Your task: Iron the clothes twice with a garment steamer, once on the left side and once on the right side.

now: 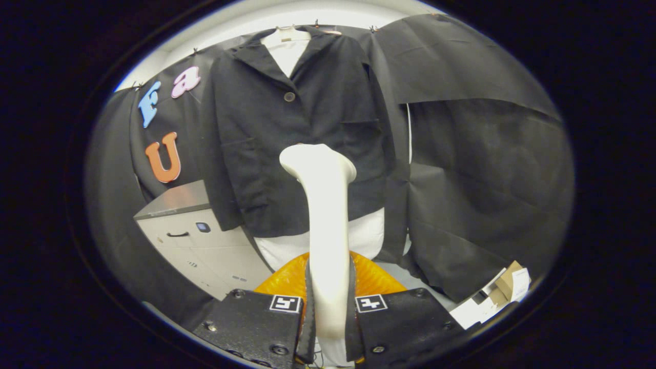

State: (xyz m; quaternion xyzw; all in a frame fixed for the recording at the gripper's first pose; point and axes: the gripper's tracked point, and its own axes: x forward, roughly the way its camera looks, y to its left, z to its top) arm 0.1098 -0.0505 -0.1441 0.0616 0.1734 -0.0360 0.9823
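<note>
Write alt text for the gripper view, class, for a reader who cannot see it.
The gripper is shut on the white garment steamer, holding its handle upright between both fingers, its head raised toward a black jacket hanging just beyond. The jacket is buttoned over a white form, with a pale cabinet beside it.

No readable text shows: the two square black-and-white marker tags (328,303) on the gripper (328,318) fingers bear only patterns, without letters or numbers.
</note>
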